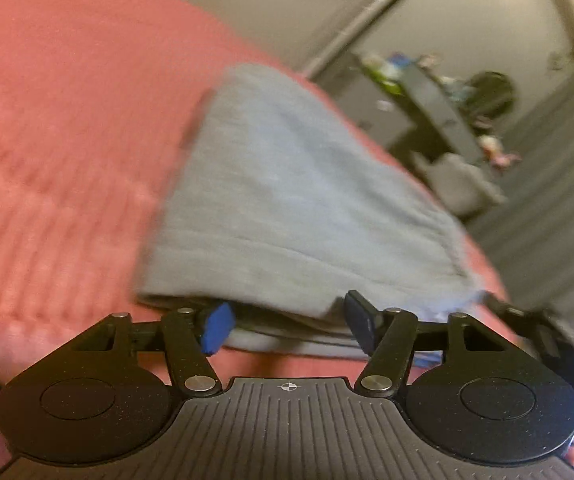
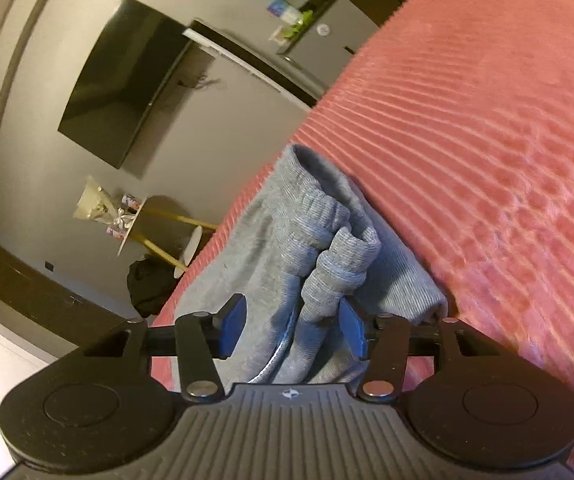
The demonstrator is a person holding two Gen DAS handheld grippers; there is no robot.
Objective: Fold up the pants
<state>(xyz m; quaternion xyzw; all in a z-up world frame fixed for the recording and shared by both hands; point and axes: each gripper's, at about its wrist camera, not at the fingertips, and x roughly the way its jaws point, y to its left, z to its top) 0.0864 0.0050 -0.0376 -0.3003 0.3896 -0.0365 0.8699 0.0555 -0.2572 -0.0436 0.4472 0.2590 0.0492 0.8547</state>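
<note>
Both grippers, left (image 1: 287, 322) and right (image 2: 293, 326), jaws wide at pants (image 1: 287, 200); pinch all layers before folding on bed (image 1: 67, 120).

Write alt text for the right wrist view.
The open right gripper straddles grey sweatpants, folded and bunched on a ribbed pink bedspread, ribbed cuffs uppermost. Behind, a dark wall-mounted screen and a small gold-legged side table.
</note>
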